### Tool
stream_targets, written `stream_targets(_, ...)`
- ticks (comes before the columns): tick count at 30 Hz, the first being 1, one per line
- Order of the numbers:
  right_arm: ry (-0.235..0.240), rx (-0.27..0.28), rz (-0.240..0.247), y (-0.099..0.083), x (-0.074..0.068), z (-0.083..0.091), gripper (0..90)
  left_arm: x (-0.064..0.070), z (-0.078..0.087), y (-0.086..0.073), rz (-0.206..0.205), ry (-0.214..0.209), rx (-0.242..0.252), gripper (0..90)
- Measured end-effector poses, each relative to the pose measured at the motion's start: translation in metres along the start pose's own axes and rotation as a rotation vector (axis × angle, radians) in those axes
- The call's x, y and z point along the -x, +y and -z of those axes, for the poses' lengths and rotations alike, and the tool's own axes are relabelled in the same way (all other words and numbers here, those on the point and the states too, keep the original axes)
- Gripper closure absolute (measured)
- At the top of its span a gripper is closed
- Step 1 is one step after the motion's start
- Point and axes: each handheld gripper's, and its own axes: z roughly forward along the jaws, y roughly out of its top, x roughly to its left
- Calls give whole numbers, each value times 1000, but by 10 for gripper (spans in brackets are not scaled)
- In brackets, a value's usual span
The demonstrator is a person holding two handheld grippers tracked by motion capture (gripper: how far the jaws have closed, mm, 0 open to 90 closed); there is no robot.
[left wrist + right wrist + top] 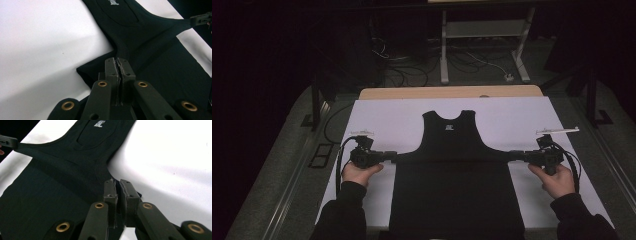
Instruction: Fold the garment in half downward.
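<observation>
A black sleeveless top (455, 170) lies flat on the white table cover (387, 120), neck toward the far edge, a small white label (450, 127) at its collar. My left gripper (395, 155) is shut on the garment's left side corner under the armhole, pulling it outward. My right gripper (514, 155) is shut on the matching right corner. In the left gripper view the jaws (119, 65) pinch black fabric (150, 45); in the right gripper view the jaws (118, 188) pinch the fabric (62, 177) too. The lower half looks folded up, forming a darker rectangle.
A wooden table edge (452, 92) shows beyond the white cover. Behind it stand a white table frame (484, 45) and loose cables (412, 70) on the floor. White cover lies bare on both sides of the garment.
</observation>
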Motion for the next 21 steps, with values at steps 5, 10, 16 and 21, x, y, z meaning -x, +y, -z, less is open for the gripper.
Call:
stream_targets(5,0,-11,4,-3,-3,2,823,2,2,-3,-1,-2,-9,866)
stream_targets(10,1,-33,-5,-8,-4,2,823,4,3,-4,-8,-11,-18,866)
stream_targets(16,7,-47,-11,-13,-6,4,822,7,4,-7,-12,-13,-42,866)
stream_targets(21,9,-65,-20,-17,-6,4,822,10,4,-11,-23,-14,-67,866)
